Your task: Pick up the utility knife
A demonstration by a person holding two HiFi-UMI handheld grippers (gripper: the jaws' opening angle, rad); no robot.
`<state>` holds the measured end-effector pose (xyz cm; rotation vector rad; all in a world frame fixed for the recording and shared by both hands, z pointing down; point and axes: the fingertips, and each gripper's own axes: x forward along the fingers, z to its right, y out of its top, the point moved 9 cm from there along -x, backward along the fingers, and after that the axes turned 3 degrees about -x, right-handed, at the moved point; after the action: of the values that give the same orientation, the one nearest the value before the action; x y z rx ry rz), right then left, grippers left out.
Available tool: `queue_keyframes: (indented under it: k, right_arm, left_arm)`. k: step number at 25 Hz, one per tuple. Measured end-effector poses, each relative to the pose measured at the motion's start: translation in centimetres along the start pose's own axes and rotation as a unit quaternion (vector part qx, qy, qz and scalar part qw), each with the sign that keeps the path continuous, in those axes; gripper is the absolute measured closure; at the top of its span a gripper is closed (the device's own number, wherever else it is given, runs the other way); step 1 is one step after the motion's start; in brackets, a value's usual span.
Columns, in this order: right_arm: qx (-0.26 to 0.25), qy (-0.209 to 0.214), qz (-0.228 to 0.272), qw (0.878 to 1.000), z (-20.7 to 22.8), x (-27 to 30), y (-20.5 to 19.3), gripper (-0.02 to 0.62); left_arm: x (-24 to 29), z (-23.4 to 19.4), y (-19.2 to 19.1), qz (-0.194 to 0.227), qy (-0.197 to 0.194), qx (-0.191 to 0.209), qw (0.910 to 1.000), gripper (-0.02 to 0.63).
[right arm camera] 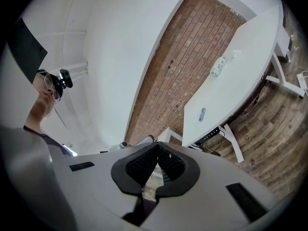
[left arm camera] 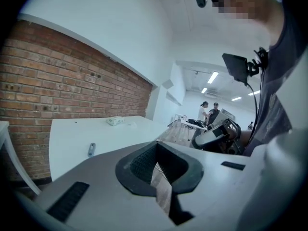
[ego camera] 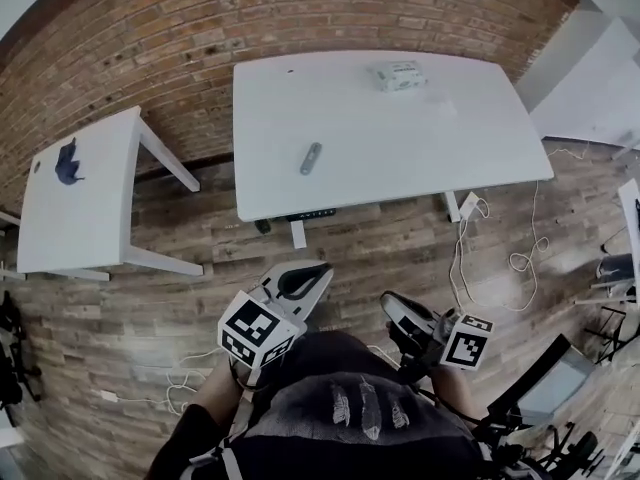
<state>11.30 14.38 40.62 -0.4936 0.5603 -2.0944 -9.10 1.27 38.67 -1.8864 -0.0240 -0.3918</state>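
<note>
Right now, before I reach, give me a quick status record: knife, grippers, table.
utility knife: lying flat on the white table, toward its near edge, untouched
left gripper: shut, empty, short of the table
right gripper: shut, empty, short of the table
other items: pale packet at the table's far side; blue object on the side table

The utility knife [ego camera: 311,158] is grey, the table [ego camera: 400,138] white, the wall [ego camera: 200,38] red brick.
</note>
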Motion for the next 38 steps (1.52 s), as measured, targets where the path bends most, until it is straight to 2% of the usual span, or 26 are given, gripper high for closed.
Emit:
queue_keyframes:
  k: [4,8,15,21,29,33,34,35,37,38]
  right_arm:
    - [-0.014,-0.022,-0.02,0.999,-0.1,4.3,2.0,0.597]
    - [-0.028,-0.035,-0.039,0.998,-0.3,7.9,3.3,0.597]
    - [-0.015,-0.045,-0.046,0.998,1.2,11.2,5.9,0.597]
    - [-0.009,-0.011,-0.075,0.997,3.9,14.7,9.3,0.597]
    - [0.015,0.031,-0.101,0.994,9.1,17.0,15.6,0.597]
    - [0.028,0.054,-0.116,0.991,12.1,17.1,19.0,0.597]
    - [0.034,0.062,-0.117,0.991,12.7,17.1,19.7,0.597]
    - [0.038,0.069,-0.118,0.99,13.3,17.2,20.4,0.597]
    - [0.041,0.081,-0.12,0.989,14.4,17.3,21.6,0.597]
    - [0.042,0.085,-0.123,0.988,14.9,17.4,22.1,0.597]
  left_arm:
    - [-0.5,-4.8,0.7,0.004,0.014,-0.007,0.9999,0.609]
    - [-0.5,-8.8,1.7,0.002,0.022,0.007,0.9997,0.609]
    - [0.2,-12.6,3.2,-0.012,0.073,0.037,0.9966,0.609]
    - [2.4,-15.1,4.4,-0.036,0.116,0.052,0.9913,0.609]
    - [7.6,-17.7,6.1,-0.085,0.181,0.07,0.9774,0.609]
    - [11.7,-19.0,5.3,-0.118,0.207,0.067,0.9688,0.608]
    - [12.6,-19.3,4.9,-0.126,0.206,0.06,0.9685,0.57]
    - [13.5,-19.7,4.3,-0.135,0.204,0.05,0.9684,0.456]
    - [14.9,-20.5,3.2,-0.158,0.21,0.036,0.9642,0.421]
    - [15.4,-21.1,2.4,-0.176,0.219,0.036,0.9592,0.399]
